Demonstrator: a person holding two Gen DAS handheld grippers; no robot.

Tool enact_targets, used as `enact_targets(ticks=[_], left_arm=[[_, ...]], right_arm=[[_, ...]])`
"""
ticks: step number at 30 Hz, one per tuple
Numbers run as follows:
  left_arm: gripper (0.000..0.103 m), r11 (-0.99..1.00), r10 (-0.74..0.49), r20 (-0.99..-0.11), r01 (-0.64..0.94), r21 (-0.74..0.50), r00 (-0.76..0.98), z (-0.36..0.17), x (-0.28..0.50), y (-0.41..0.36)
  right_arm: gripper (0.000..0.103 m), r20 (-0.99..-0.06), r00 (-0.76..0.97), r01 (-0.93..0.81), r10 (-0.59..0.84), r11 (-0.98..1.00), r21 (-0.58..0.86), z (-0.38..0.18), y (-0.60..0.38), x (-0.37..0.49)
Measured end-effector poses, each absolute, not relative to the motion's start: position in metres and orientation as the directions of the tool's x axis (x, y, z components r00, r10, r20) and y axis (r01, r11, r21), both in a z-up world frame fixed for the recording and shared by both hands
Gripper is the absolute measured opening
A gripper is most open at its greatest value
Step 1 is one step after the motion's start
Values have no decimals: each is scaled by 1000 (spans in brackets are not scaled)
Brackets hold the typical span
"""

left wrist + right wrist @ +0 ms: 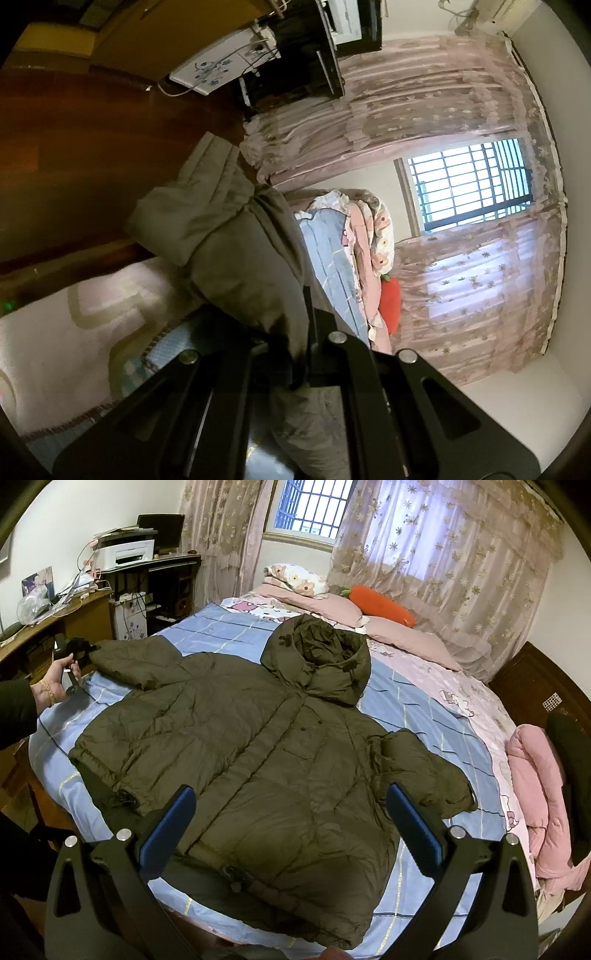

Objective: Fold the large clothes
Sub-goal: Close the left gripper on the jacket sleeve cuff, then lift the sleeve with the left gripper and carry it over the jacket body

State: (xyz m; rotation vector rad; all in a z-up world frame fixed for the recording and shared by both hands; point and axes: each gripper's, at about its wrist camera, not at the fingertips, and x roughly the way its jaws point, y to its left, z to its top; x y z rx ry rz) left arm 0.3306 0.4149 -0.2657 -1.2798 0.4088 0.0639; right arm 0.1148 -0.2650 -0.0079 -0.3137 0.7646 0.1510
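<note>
Jacket: olive hooded puffer jacket (pixel 258 746) lay spread face-up on the blue checked bed (pixel 424 716).
Left gripper (pixel 299 369): clamped tight on the sleeve cuff (pixel 96 650).
Right gripper (pixel 291 812): jaws wide, holding nothing, hovering over the hem.
Risk: slick padded cuff could slip free during the fold; 1-sided pulling could drag the jacket askew.

Bedroom: white walls, barred window (pixel 312 507) backlighting sheer floral curtains (pixel 443 554), bed (pixel 424 705) in blue-checked sheet, wooden desk (pixel 85 609) with printer (pixel 125 554) left, dark wood floor (pixel 92 147).

Left tongs (pixel 86 650) clamped shut; right tongs (pixel 290 812) gape wide.
</note>
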Motion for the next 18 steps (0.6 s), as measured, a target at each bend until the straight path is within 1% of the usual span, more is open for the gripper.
enact_targets(ticks=[3,9,14,18], left_arm=[[3,350,-168,-330,-257,-901,929,-250,331,410],[3,507,-151,-342,-224,-832,927,-203,338,386],[3,673,-132,-367,-189,-715,921,-153,344,352],[3,759,-128,-356,-140,-636,926,-120,344,325]], right_arm=[[102,-695,718,-242,23,945,-219,-5,-269,114],[102,-687,726,-231,24,950,-211,-2,-277,111],[102,-678,734,-224,29,954,-202,2,-283,107],[102,-670,741,-217,31,957,-195,5,-285,103]])
